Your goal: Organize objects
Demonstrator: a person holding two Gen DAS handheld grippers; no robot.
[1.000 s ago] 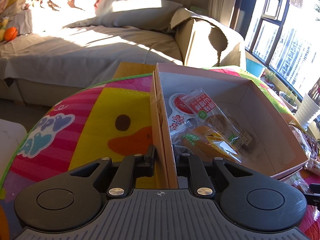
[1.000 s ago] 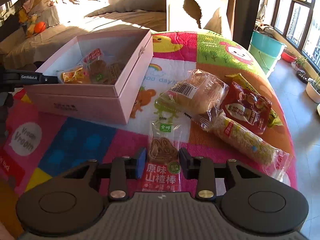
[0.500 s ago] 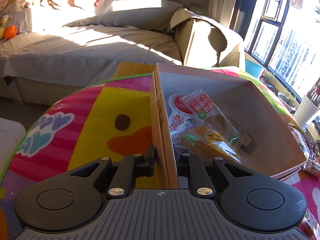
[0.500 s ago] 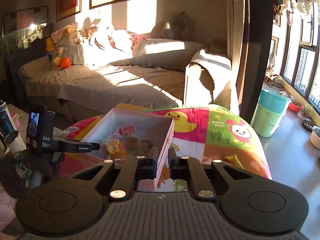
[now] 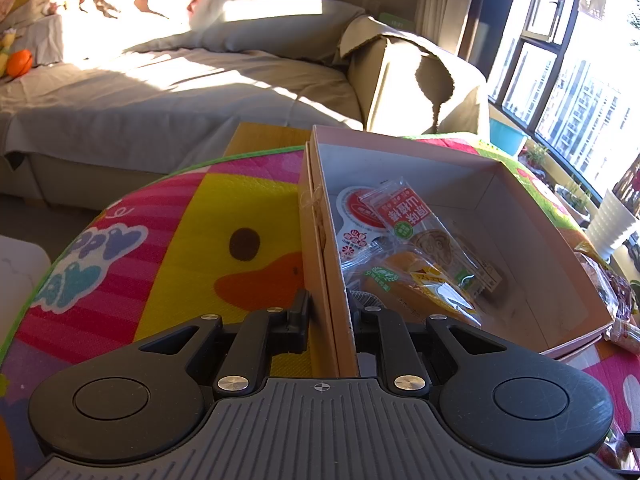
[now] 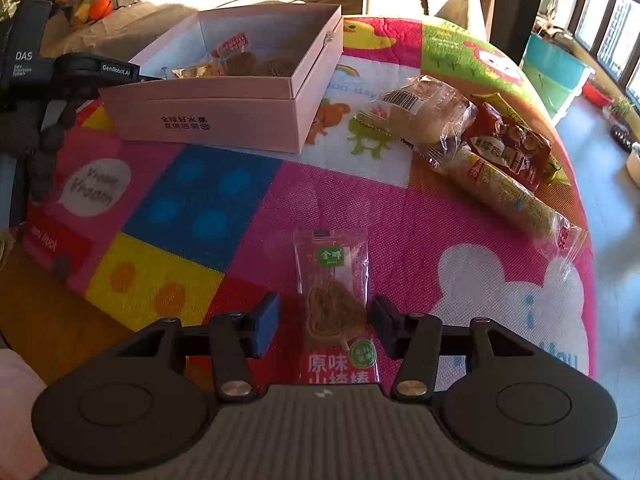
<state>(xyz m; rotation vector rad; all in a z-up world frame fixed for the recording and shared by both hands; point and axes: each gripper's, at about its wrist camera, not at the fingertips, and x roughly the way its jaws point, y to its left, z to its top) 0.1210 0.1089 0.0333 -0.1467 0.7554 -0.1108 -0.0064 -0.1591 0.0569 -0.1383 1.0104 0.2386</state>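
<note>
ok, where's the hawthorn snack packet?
Right wrist view: hawthorn snack packet lies flat on the pink mat, between the open right claw, nearer than the pink box.

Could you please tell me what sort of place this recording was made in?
Most likely a home living room: a covered sofa with cushions, a children's cartoon play mat spread over the table, and large windows facing apartment blocks.

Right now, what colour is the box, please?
Pale pink box, clearest in the right wrist view.

Harsh window sunlight, fisheye-warped edges
</note>
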